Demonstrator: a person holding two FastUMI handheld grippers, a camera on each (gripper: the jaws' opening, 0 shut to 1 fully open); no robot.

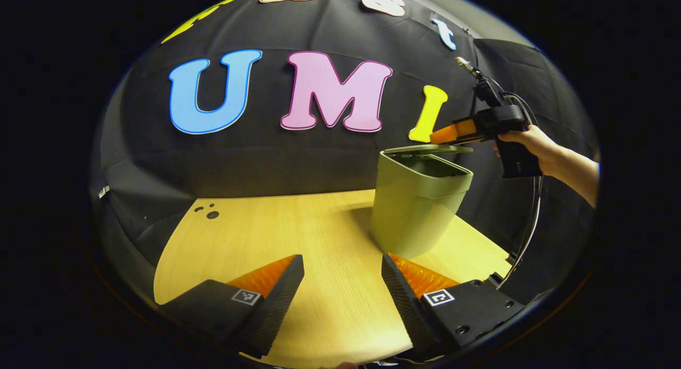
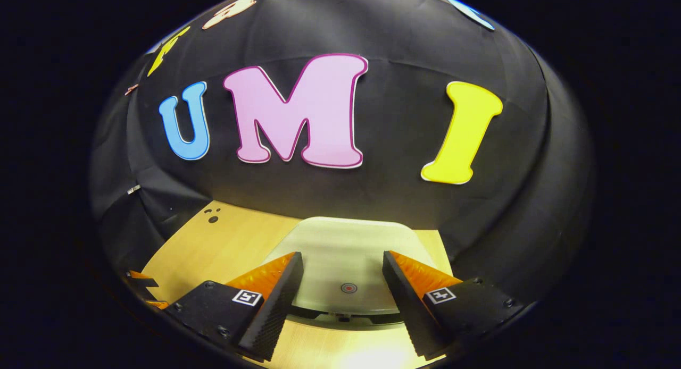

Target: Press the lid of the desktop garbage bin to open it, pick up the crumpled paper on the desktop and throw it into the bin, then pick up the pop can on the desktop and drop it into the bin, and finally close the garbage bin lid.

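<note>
The bin (image 1: 417,204) stands near the desk's (image 1: 298,236) right edge, lid (image 2: 348,262) slightly ajar. Both the left gripper (image 1: 343,284) and right gripper (image 2: 343,284) are spread, empty. An off-centre push could tip the bin or leave the lid unlatched.

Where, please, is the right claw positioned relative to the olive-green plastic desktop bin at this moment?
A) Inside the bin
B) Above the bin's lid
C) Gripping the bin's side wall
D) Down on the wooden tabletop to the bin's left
B: the right claw is up at the raised lid of the olive-green plastic bin, gripping nothing.
</note>
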